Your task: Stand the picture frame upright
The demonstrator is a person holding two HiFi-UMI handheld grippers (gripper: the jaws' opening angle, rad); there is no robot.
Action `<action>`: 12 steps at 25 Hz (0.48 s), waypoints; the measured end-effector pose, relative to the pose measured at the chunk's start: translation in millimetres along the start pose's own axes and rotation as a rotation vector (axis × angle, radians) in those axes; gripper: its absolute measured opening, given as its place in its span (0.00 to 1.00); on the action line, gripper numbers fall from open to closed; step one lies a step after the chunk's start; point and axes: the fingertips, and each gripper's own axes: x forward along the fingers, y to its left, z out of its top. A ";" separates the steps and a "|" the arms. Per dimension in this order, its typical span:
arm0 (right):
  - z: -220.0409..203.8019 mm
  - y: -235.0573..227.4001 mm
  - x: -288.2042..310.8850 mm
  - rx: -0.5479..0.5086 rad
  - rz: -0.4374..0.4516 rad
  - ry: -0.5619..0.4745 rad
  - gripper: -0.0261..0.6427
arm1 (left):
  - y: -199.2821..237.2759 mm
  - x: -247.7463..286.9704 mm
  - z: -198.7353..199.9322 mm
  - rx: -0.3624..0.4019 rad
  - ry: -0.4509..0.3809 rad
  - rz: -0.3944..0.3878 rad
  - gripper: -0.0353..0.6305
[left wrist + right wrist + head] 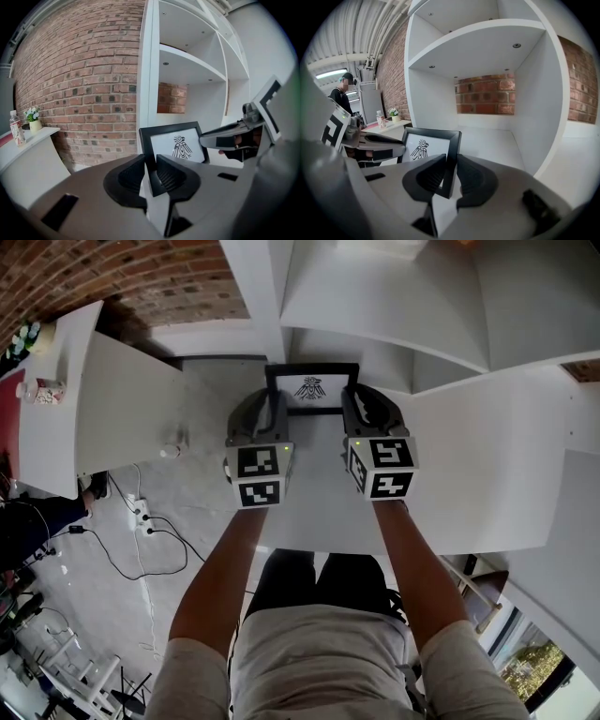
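A black picture frame (311, 388) with a white mat and a dark bird figure stands nearly upright on the white shelf surface (309, 512), its picture facing me. My left gripper (272, 416) is shut on its left bar, which runs down between the jaws in the left gripper view (150, 174). My right gripper (349, 416) is shut on the right bar, seen between the pads (451, 176). Each gripper view shows the frame (177, 145) (425, 149) and the other gripper beside it (229, 138) (375, 140).
The white shelf unit (487, 51) has open compartments behind the frame, against a brick wall (79, 79). A white counter (56, 381) at the left carries a bottle (16, 127) and a small flower pot (33, 117). A power strip and cables (141, 517) lie on the floor. A person (342, 96) stands far off.
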 end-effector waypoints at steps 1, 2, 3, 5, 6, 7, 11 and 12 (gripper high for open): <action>-1.4 0.4 0.9 0.001 0.000 0.002 0.17 | 0.7 1.3 -1.5 -0.003 0.006 0.004 0.18; -2.5 0.4 1.4 0.002 0.001 0.003 0.17 | 0.9 2.2 -1.9 -0.006 0.007 0.007 0.18; -3.1 -0.1 1.8 0.005 0.001 0.003 0.17 | 0.7 2.6 -1.7 -0.006 0.007 0.009 0.18; -2.7 -1.6 2.6 0.009 0.001 0.000 0.17 | -0.1 2.7 -0.8 0.000 0.004 0.010 0.18; -2.0 -2.0 2.9 0.010 0.000 -0.003 0.17 | -0.3 2.4 -0.4 0.001 0.002 0.010 0.18; -1.3 -2.3 2.9 0.011 0.000 -0.006 0.17 | -0.5 1.9 0.1 0.003 -0.001 0.012 0.18; 0.6 -4.1 2.3 0.013 -0.001 -0.024 0.16 | -1.4 1.4 3.0 0.021 -0.022 0.029 0.18; 0.8 -4.8 2.1 0.014 -0.001 -0.029 0.16 | -1.7 2.3 3.3 0.023 -0.025 0.031 0.18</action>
